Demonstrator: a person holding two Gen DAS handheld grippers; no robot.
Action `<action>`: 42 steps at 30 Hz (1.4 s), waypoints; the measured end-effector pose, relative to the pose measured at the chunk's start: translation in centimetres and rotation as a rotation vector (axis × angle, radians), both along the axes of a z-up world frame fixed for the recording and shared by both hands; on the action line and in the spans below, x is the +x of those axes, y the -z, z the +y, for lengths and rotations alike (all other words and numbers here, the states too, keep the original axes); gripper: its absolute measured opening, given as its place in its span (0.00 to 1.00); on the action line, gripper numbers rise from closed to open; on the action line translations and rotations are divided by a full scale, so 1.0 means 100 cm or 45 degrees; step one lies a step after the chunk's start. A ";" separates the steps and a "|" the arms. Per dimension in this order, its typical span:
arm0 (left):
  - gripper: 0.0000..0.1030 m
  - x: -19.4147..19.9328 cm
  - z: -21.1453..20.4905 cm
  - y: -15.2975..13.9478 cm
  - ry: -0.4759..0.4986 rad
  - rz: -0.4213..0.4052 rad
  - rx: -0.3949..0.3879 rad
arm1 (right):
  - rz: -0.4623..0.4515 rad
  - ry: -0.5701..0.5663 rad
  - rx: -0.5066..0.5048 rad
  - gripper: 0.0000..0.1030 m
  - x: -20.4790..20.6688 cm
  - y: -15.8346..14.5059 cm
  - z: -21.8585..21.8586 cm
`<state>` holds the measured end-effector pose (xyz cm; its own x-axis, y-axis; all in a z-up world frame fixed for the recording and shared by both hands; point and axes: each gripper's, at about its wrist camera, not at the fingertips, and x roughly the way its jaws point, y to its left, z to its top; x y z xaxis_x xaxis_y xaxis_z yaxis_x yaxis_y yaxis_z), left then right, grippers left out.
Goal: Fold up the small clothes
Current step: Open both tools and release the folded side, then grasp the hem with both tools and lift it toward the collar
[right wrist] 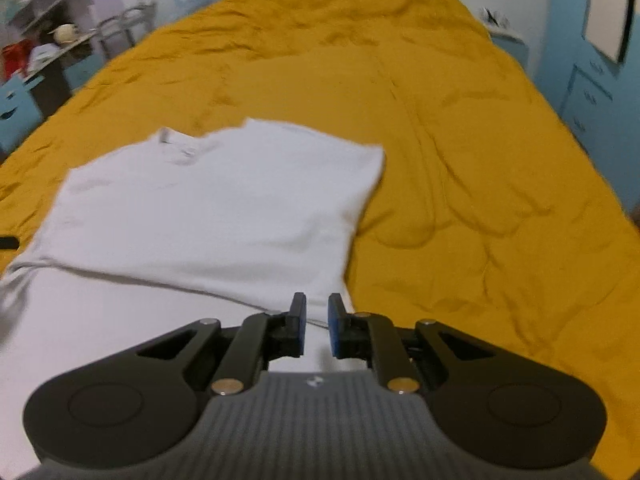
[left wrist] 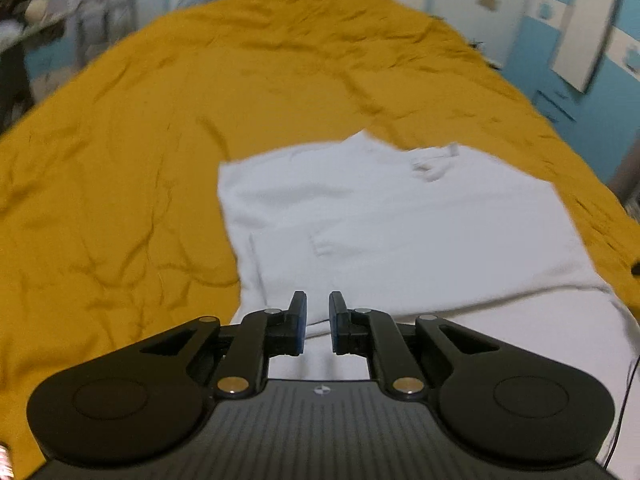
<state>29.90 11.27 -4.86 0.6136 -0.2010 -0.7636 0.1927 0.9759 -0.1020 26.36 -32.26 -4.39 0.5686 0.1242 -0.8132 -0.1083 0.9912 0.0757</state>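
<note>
While over the white shirt (left wrist: pixel 400 232), left claw (left wrist: pixel 317 322) and right claw (right wrist: pixel 317 322) slightly parted, empty.

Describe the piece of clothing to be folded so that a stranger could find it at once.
A mustard-yellow bedcover fills the bed. On its near end lies a white T-shirt, spread flat, collar pointing away. It is the only white, smooth thing on the wrinkled yellow cloth.

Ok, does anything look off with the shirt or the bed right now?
Nothing stands out. The white cotton T-shirt lies flat on the rumpled mustard-yellow bedspread, sides folded in. The bedspread's wrinkles are ordinary.
</note>
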 end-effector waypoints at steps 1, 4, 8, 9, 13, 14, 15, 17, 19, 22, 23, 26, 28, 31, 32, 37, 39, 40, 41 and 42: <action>0.11 -0.008 -0.003 -0.011 0.032 -0.024 0.013 | -0.017 -0.032 0.001 0.10 -0.008 -0.011 0.001; 0.14 -0.036 -0.012 -0.042 0.150 -0.096 0.058 | -0.076 -0.120 -0.019 0.18 -0.035 -0.044 0.006; 0.25 -0.079 -0.027 -0.071 0.316 -0.181 0.141 | -0.129 -0.244 -0.040 0.28 -0.075 -0.078 0.019; 0.30 -0.089 -0.029 -0.076 0.354 -0.193 0.158 | -0.139 -0.272 -0.050 0.29 -0.088 -0.085 0.022; 0.41 -0.128 -0.036 -0.078 0.492 -0.204 0.218 | -0.156 -0.369 -0.091 0.36 -0.137 -0.100 0.031; 0.41 -0.138 -0.038 -0.077 0.538 -0.195 0.235 | -0.154 -0.386 -0.096 0.37 -0.150 -0.102 0.032; 0.44 -0.148 -0.041 -0.074 0.575 -0.185 0.258 | -0.149 -0.403 -0.100 0.38 -0.161 -0.102 0.034; 0.51 -0.167 -0.043 -0.066 0.633 -0.170 0.311 | -0.132 -0.426 -0.111 0.43 -0.182 -0.097 0.036; 0.57 -0.182 -0.044 -0.056 0.680 -0.149 0.350 | -0.108 -0.447 -0.135 0.45 -0.204 -0.088 0.039; 0.61 -0.205 -0.045 -0.036 0.752 -0.101 0.414 | -0.079 -0.470 -0.156 0.47 -0.229 -0.068 0.046; 0.62 -0.213 -0.044 -0.030 0.782 -0.084 0.437 | -0.078 -0.479 -0.163 0.50 -0.237 -0.062 0.048; 0.70 -0.233 -0.050 -0.006 0.867 -0.034 0.531 | -0.040 -0.512 -0.189 0.56 -0.254 -0.042 0.052; 0.70 -0.246 -0.053 0.011 0.911 -0.022 0.613 | 0.003 -0.523 -0.200 0.56 -0.262 -0.029 0.054; 0.70 -0.267 -0.055 0.031 0.972 -0.019 0.729 | 0.047 -0.536 -0.226 0.56 -0.273 -0.014 0.055; 0.70 -0.273 -0.055 0.037 0.998 -0.022 0.764 | 0.055 -0.540 -0.235 0.56 -0.274 -0.010 0.055; 0.70 -0.293 -0.056 0.063 1.037 -0.043 0.901 | 0.075 -0.578 -0.280 0.58 -0.284 0.000 0.054; 0.70 -0.297 -0.056 0.071 1.044 -0.073 0.972 | 0.075 -0.600 -0.293 0.59 -0.287 0.002 0.055; 0.70 -0.299 -0.056 0.074 1.042 -0.098 1.006 | 0.074 -0.617 -0.303 0.59 -0.288 0.003 0.056; 0.69 -0.300 -0.056 0.077 1.035 -0.121 1.032 | 0.071 -0.638 -0.317 0.60 -0.290 0.004 0.058; 0.65 -0.300 -0.057 0.078 1.028 -0.131 1.043 | 0.068 -0.663 -0.339 0.60 -0.291 0.006 0.060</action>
